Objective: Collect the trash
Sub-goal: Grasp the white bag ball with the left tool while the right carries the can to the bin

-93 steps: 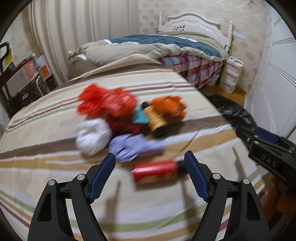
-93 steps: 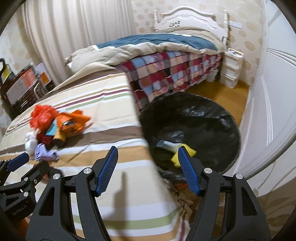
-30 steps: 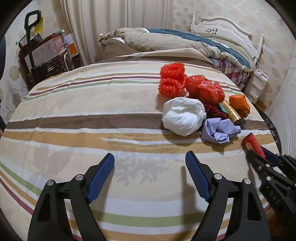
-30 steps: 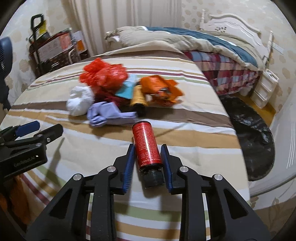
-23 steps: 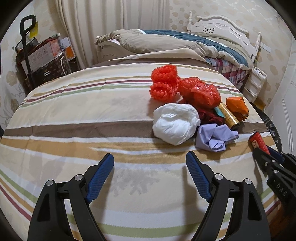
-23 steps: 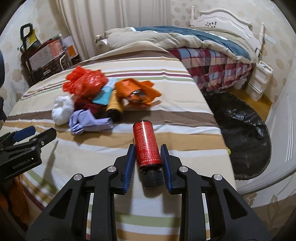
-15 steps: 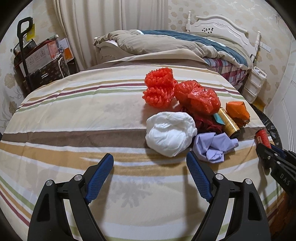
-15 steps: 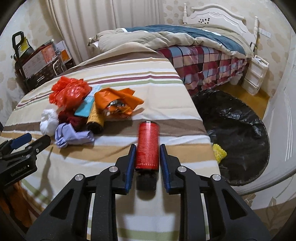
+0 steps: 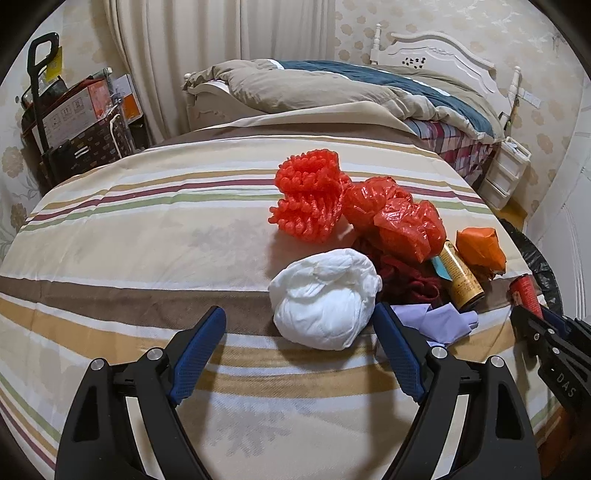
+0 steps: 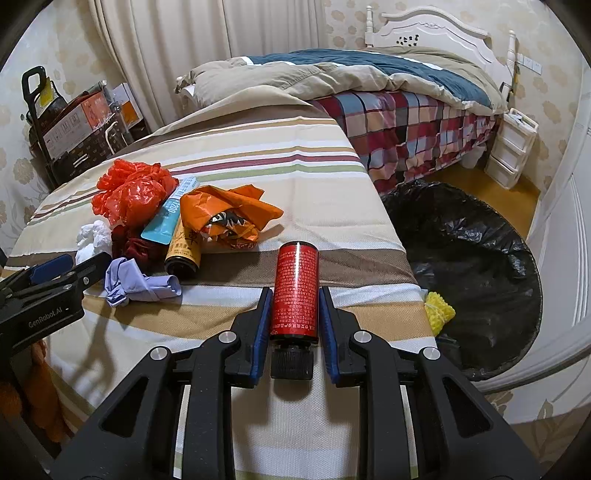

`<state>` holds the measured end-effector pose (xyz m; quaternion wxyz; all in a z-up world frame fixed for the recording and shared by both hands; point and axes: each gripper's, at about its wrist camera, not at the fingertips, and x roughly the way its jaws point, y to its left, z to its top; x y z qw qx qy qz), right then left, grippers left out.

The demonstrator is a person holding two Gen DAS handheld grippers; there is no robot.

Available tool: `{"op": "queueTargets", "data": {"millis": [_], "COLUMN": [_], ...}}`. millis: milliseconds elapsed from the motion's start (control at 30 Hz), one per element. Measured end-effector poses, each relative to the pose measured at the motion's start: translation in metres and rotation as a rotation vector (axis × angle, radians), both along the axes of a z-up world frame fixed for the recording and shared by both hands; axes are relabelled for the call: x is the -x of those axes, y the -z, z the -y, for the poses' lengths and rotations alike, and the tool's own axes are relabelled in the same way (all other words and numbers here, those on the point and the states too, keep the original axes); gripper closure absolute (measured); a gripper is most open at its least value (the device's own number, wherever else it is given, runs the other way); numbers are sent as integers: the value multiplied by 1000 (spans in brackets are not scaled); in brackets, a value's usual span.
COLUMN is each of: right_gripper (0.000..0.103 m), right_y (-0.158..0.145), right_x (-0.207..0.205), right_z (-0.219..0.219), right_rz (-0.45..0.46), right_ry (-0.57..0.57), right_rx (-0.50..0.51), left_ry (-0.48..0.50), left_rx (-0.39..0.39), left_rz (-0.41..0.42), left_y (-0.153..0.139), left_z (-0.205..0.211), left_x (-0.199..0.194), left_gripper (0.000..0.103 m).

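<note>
Red can (image 10: 295, 290) clamped between right tool (image 10: 293, 325) fingers — above striped sheet (image 10: 332, 206).

Cream curtains (image 9: 207, 48) hang along the far wall beside floral wallpaper (image 10: 347, 16). A bed with a white headboard (image 9: 439, 51) carries a rumpled tan and blue duvet (image 10: 332, 75) over a plaid sheet (image 10: 413, 129). White plastic drawers (image 10: 511, 147) stand on the wood floor (image 10: 491, 195).
</note>
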<state>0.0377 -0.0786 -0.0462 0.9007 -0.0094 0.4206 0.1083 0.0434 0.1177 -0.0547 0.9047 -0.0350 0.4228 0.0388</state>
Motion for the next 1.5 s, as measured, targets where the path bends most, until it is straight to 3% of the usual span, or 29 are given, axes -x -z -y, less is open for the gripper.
{"op": "queueTargets", "data": {"millis": [33,200,300,967,1500], "right_gripper": [79,79,79,80,80], "right_y": [0,0,0,-10,-48], "right_x": [-1,-4,-3,20,17], "right_z": [0,-2,-1,9,80], "right_rz": [0,2,2,45,149], "right_ry": [0,-1,-1,17,175], "right_rx": [2,6,5,-20,-11], "left_ry": [4,50,62,62,240], "left_rx": [2,-13,-16,39,90], "left_rz": [5,6,9,98,194], "left_y": [0,1,0,-24,-55], "left_z": [0,7,8,9,95], "left_x": [1,1,2,36,13], "left_gripper": [22,51,55,58,58]}}
